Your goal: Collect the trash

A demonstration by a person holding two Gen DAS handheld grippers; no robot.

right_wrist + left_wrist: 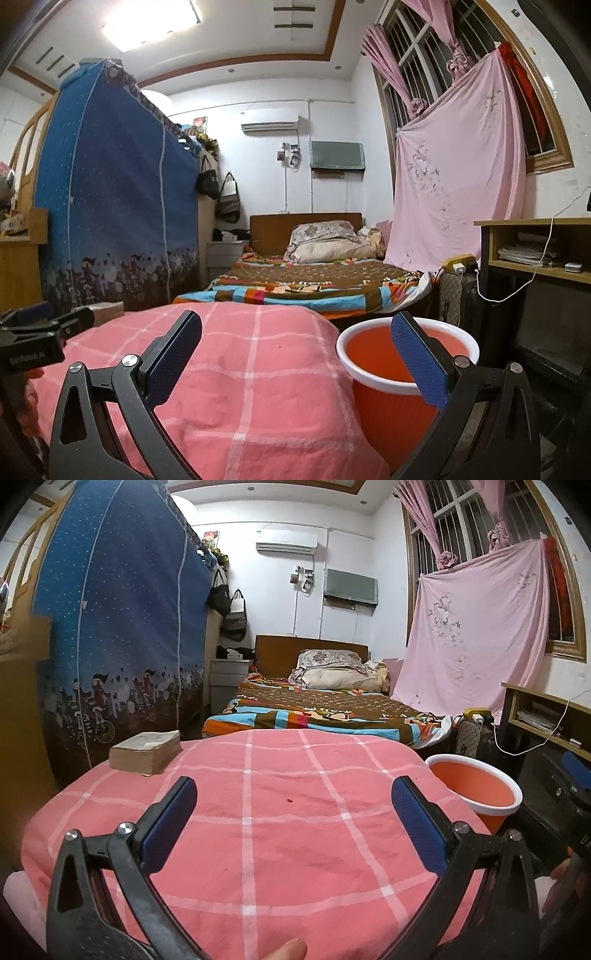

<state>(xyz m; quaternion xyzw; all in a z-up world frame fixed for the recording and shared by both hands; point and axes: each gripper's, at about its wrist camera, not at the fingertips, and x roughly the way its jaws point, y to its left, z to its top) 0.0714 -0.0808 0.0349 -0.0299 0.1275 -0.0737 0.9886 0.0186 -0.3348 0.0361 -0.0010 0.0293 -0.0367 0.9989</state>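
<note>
Both our claws, the left claw (293, 821) and right claw (295, 356), stand apart, empty. The only visible trash is a tiny red speck (289, 800) on the pink checked cloth (258, 849): light, easily lost, best pinched from above beside the orange bucket (406, 354).

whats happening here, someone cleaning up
A person holds a gripper in each hand over a pink checked cloth. The left gripper and right gripper are both open and empty. An orange bin stands beside the cloth, and a thick book lies at its far corner.
</note>
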